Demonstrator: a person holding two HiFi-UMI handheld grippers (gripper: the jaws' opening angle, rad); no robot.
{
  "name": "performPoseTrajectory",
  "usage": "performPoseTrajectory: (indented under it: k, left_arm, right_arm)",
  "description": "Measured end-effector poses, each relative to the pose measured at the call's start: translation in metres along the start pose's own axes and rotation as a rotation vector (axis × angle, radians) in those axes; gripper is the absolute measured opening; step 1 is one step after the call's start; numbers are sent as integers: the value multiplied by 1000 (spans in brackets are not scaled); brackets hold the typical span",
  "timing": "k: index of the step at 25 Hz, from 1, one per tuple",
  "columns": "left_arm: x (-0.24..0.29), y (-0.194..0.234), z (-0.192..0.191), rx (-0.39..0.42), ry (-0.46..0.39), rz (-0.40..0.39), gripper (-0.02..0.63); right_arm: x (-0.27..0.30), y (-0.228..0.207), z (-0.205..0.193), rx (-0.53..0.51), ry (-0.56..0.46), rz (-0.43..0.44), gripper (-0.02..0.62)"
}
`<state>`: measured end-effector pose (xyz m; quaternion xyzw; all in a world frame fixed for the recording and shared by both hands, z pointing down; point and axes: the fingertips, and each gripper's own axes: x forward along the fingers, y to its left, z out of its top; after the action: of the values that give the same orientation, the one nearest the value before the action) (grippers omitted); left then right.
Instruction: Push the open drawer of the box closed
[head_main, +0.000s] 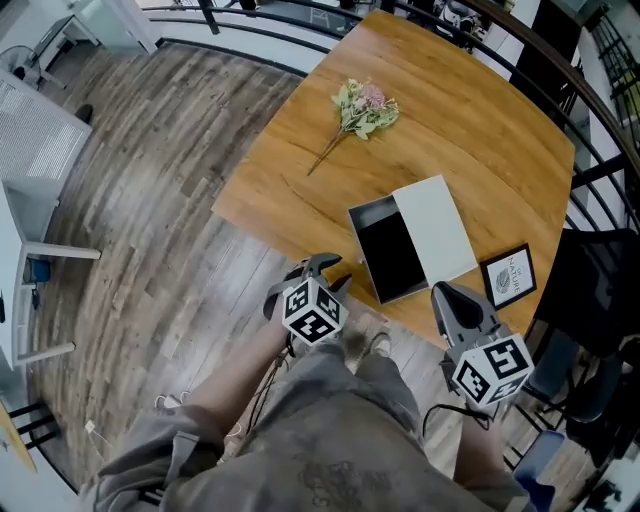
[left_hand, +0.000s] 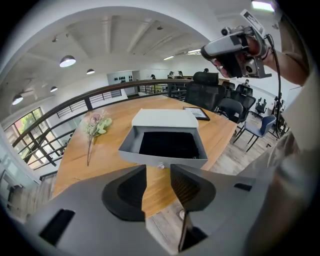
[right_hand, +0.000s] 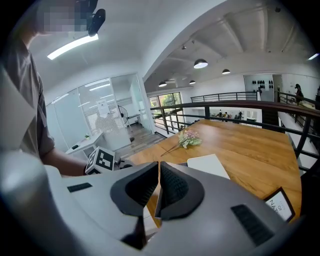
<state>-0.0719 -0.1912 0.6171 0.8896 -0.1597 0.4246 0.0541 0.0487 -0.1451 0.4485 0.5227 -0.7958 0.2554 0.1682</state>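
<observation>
A white box (head_main: 436, 228) lies on the wooden table (head_main: 480, 130) near its front edge. Its drawer (head_main: 388, 250) stands pulled out toward me, black inside. In the left gripper view the drawer (left_hand: 167, 145) is straight ahead, its small knob (left_hand: 161, 165) just beyond the jaw tips. My left gripper (head_main: 322, 272) hangs off the table's edge in front of the drawer, open by a narrow gap and empty (left_hand: 158, 167). My right gripper (head_main: 455, 298) is held to the drawer's right, shut and empty (right_hand: 159, 166); the box top (right_hand: 209, 165) shows past it.
A bunch of dried flowers (head_main: 362, 110) lies at the far middle of the table. A small framed card (head_main: 508, 276) sits right of the box. A dark railing (head_main: 590, 110) and office chairs (left_hand: 210, 92) border the table. Wood floor (head_main: 150, 200) lies to the left.
</observation>
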Motion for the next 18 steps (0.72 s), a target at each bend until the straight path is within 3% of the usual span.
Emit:
performPoseTrajectory:
  k: [10, 18]
  left_arm:
    - [62, 6, -28, -75, 135, -15, 164]
    - [81, -4, -24, -126, 178, -26, 160]
  right_arm:
    - [32, -32, -19, 11, 67, 103, 38]
    - [44, -66, -12, -12, 68, 148, 38]
